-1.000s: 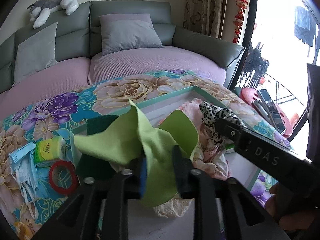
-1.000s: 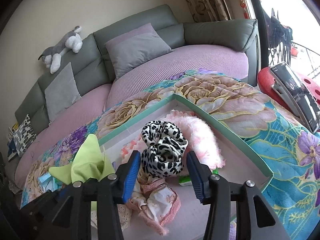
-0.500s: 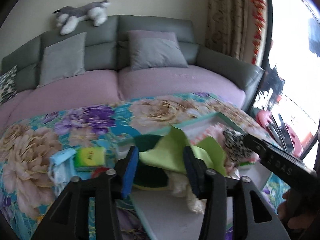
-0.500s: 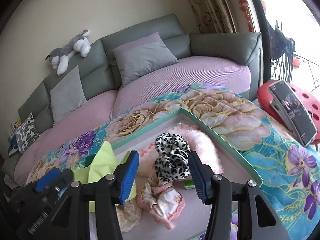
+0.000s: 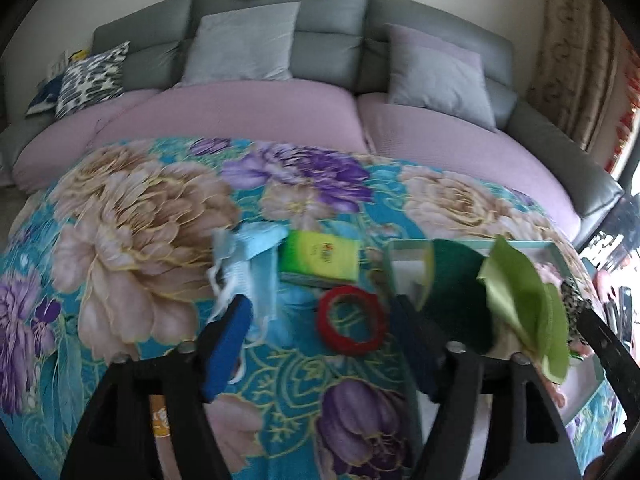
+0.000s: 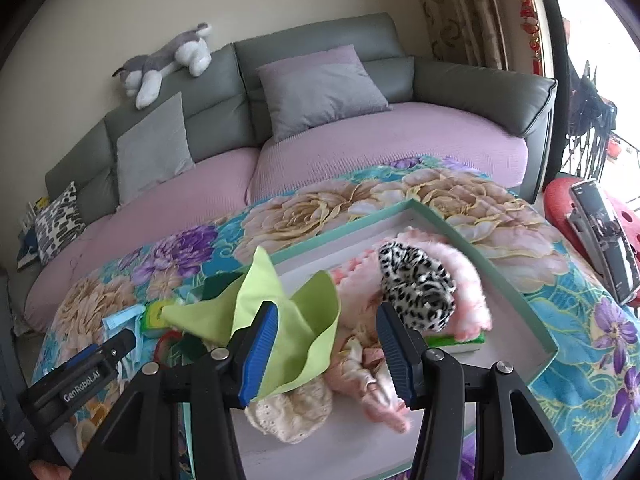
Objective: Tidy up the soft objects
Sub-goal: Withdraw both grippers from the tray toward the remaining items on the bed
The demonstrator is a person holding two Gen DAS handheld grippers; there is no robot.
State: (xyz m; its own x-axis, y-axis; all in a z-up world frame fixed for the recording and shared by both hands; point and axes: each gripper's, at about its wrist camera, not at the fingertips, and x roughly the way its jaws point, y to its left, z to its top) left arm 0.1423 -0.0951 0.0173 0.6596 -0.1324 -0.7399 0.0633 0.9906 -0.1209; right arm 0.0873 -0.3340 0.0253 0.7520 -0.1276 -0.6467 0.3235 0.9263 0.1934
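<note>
Soft objects sit heaped in a shallow green-rimmed tray (image 6: 492, 256) on a desk draped with a teal floral cloth (image 5: 152, 216); behind runs a grey sofa (image 6: 360, 40) with lilac seat covers, grey cushions and a plush husky (image 6: 168, 60) on its backrest. From the left of the desk: pale blue face masks (image 5: 248, 256), a green tissue pack (image 5: 320, 258) and a red tape ring (image 5: 352, 320) lie outside the tray. The left claw (image 5: 320, 352), its jaws having just been opening, stands wide with nothing gripped, the tape ring showing between its fingers. At about three o'clock from it, a lime-green cloth (image 6: 280, 312) lies crumpled and peaked over a dark green pad (image 5: 456, 280) at the tray's near-left corner. The right claw (image 6: 328, 352) hovers half-open and empty over cream lace and pink frilled fabric (image 6: 360, 364). At one o'clock from it rests a leopard-print scrunchie (image 6: 420, 284) against fluffy pink fabric (image 6: 468, 280).
</note>
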